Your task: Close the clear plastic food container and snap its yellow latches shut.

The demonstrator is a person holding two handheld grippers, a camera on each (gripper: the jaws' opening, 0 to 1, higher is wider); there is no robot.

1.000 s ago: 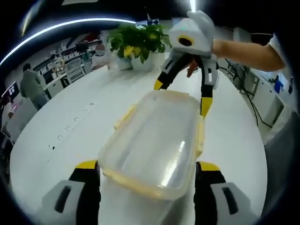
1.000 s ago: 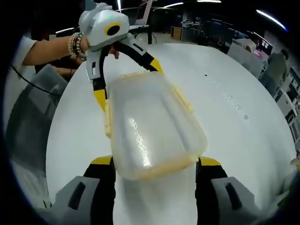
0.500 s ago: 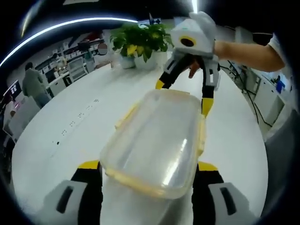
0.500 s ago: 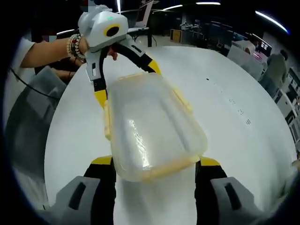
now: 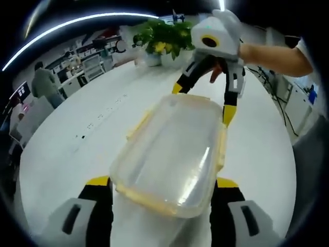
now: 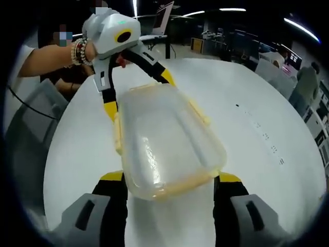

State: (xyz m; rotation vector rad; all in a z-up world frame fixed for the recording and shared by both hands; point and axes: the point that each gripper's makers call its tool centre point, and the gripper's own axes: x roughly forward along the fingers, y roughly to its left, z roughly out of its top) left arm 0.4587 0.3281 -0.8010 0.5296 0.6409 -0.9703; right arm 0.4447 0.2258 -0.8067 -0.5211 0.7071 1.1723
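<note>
Holding the clear container [image 5: 172, 152] mid-frame above the white counter [image 5: 77, 139], your left tongs [image 5: 159, 193] and right tongs [image 6: 169, 190] each straddle one end, wide. Keep it level, then press each yellow latch [image 6: 199, 113] until it clicks.

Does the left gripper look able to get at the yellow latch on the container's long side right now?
Probably not: the left gripper straddles one end of the container, the side latch farther along.
</note>
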